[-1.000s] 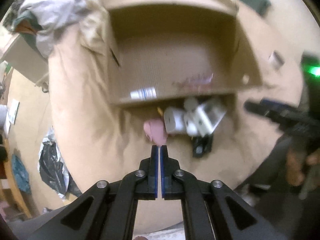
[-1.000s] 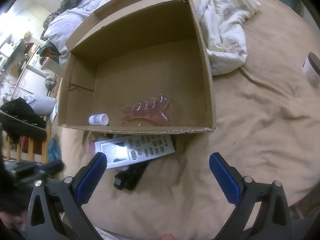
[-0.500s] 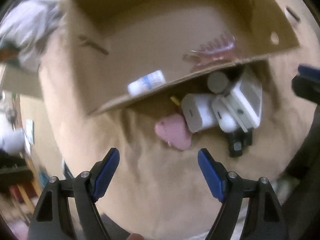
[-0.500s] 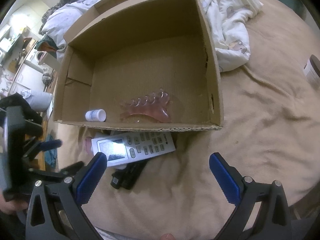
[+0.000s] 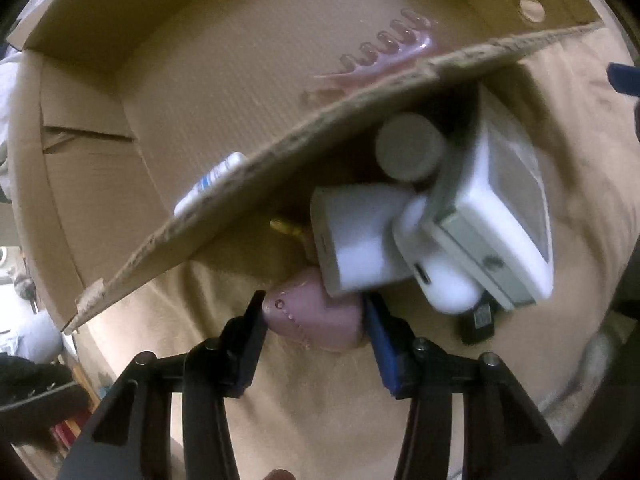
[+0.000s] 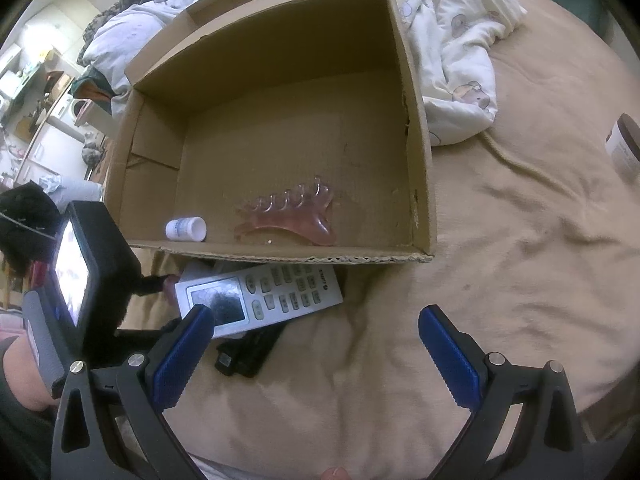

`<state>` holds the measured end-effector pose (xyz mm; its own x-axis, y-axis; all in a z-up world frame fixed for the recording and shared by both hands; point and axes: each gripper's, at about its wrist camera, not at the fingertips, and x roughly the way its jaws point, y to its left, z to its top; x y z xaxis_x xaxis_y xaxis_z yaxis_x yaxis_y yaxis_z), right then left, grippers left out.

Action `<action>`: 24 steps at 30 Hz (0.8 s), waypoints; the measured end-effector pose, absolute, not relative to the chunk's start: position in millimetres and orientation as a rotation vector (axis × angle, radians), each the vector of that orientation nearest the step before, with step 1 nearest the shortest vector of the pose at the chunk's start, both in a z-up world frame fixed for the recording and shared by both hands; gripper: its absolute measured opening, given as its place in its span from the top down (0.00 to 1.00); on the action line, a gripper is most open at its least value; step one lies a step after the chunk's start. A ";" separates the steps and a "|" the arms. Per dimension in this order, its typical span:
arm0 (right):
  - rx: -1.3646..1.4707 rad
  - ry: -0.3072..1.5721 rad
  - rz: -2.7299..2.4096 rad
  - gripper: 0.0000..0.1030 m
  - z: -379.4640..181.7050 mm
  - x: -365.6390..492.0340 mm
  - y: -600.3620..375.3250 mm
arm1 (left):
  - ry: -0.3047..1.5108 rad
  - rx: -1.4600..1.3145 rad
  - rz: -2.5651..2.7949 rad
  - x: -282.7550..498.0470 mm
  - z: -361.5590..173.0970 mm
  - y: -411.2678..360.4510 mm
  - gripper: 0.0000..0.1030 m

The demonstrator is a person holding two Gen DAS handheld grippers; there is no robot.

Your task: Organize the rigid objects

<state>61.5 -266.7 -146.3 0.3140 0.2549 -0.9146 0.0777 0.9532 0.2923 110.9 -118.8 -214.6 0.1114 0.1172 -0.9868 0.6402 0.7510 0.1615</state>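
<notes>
A pink case lies on the tan blanket in front of the cardboard box. My left gripper has a finger on each side of the pink case, touching or nearly touching it. Beside the case are a white block, a white remote, a grey-capped jar and a black object. In the box lie a pink hair claw and a small white bottle. My right gripper is open and empty over the blanket, near the remote.
The box sits on a bed covered with a tan blanket. Rumpled white bedding lies behind the box's right side. A brown-lidded jar stands at the far right. Room furniture shows at the left.
My left gripper opened from fully shut, moved down and forward to the pink case, and its fingers have narrowed around it. My right gripper has stayed open and nearly still.
</notes>
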 end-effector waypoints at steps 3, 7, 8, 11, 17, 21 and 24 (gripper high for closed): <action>0.297 1.251 0.125 0.00 -145.7 61.4 -264.8 | 1.453 0.629 -0.426 109.9 -211.3 -115.9 0.57; 0.291 1.254 0.128 0.00 -146.0 60.9 -264.4 | 1.476 0.611 -0.387 102.8 -204.5 -104.6 0.57; 0.293 1.253 0.129 0.00 -145.6 60.7 -265.0 | 1.483 0.598 -0.378 99.4 -200.3 -100.1 0.57; 0.301 1.246 0.129 0.00 -143.5 59.1 -266.3 | 1.468 0.543 -0.372 89.8 -176.6 -91.3 0.57; 0.305 1.250 0.134 0.00 -143.7 56.6 -268.3 | 1.326 0.364 -0.332 72.4 -113.8 -65.9 0.57; 0.396 1.303 0.184 0.00 -153.0 53.2 -270.8 | 1.202 0.239 -0.266 75.7 -81.8 -59.4 0.57; 0.480 1.357 0.264 0.00 -163.3 47.5 -267.3 | 1.178 0.153 -0.252 79.9 -74.4 -51.9 0.57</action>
<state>47.5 -267.3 -163.3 0.2036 0.4511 -0.8690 0.0919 0.8748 0.4757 79.9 -51.9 -74.4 0.3591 -0.1146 -0.9262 0.2737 0.9617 -0.0129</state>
